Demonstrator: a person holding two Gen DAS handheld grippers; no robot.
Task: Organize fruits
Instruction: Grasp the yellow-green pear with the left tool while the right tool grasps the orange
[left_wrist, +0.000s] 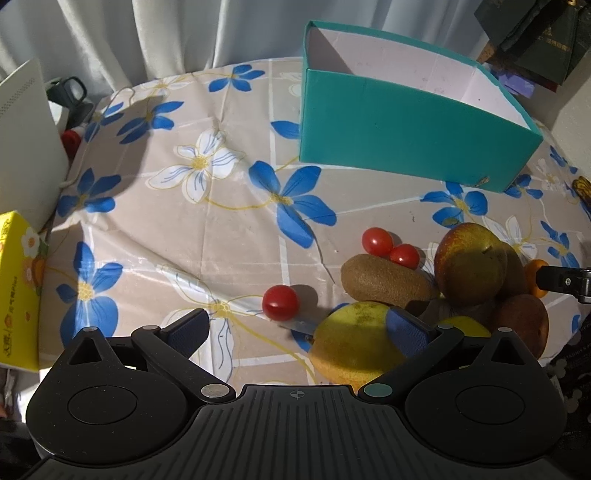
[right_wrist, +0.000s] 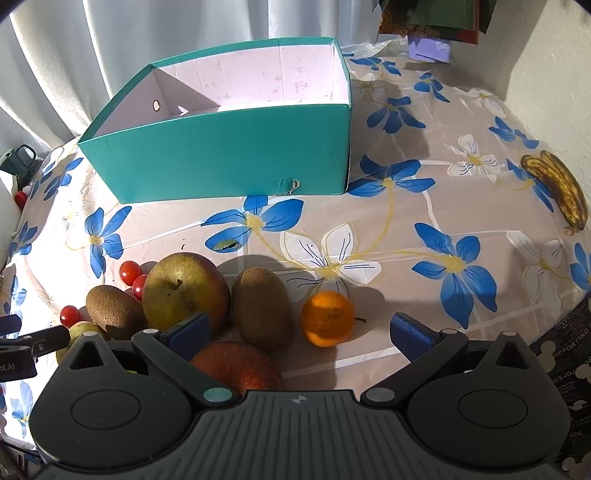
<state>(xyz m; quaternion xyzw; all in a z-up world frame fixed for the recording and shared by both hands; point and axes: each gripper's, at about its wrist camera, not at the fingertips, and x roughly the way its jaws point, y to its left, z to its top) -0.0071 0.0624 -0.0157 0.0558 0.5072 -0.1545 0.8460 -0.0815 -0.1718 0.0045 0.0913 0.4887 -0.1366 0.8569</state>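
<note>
A teal box (left_wrist: 413, 138) with a white, empty inside stands at the back of the flowered table; it also shows in the right wrist view (right_wrist: 221, 158). In front lies a pile of fruit: a yellow pear (left_wrist: 351, 343), a kiwi (left_wrist: 384, 282), a red-green apple (left_wrist: 471, 264), three cherry tomatoes (left_wrist: 280, 302), a second kiwi (right_wrist: 261, 308), a tangerine (right_wrist: 327, 318) and a red apple (right_wrist: 236, 365). My left gripper (left_wrist: 297, 332) is open, its right finger resting over the pear. My right gripper (right_wrist: 301, 334) is open above the red apple and the tangerine.
Two spotted bananas (right_wrist: 559, 188) lie at the table's right edge. A yellow carton (left_wrist: 18, 288) and a white bag (left_wrist: 26, 144) stand at the left. Grey curtains hang behind. Dark bags (left_wrist: 535, 33) sit at the back right.
</note>
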